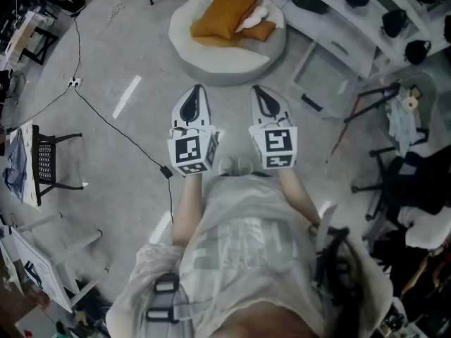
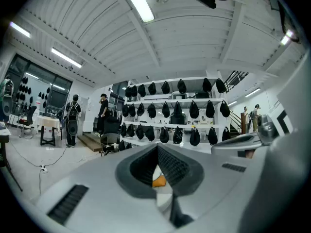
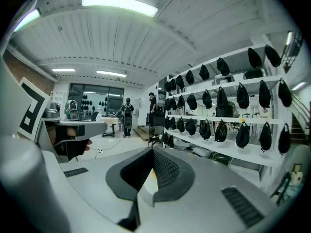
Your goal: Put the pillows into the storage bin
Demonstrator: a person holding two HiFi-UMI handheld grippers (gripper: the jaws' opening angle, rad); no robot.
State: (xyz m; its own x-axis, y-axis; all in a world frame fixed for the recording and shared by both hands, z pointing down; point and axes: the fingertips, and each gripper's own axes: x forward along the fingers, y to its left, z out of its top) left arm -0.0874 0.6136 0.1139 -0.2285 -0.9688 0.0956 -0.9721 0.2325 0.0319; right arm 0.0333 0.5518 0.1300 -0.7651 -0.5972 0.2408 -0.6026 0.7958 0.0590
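The left gripper (image 1: pixel 196 91) is held out ahead of the body, pointing forward, its jaws clenched on nothing. Just beside it, the right gripper (image 1: pixel 258 91) matches, clenched and empty. Beyond them, an orange pillow (image 1: pixel 224 13) and a white pillow (image 1: pixel 254 17) lie on a round cushion (image 1: pixel 225 60).

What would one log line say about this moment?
stage: not started | left gripper: shut, empty | right gripper: shut, empty | orange pillows: on round white cushion, untouched
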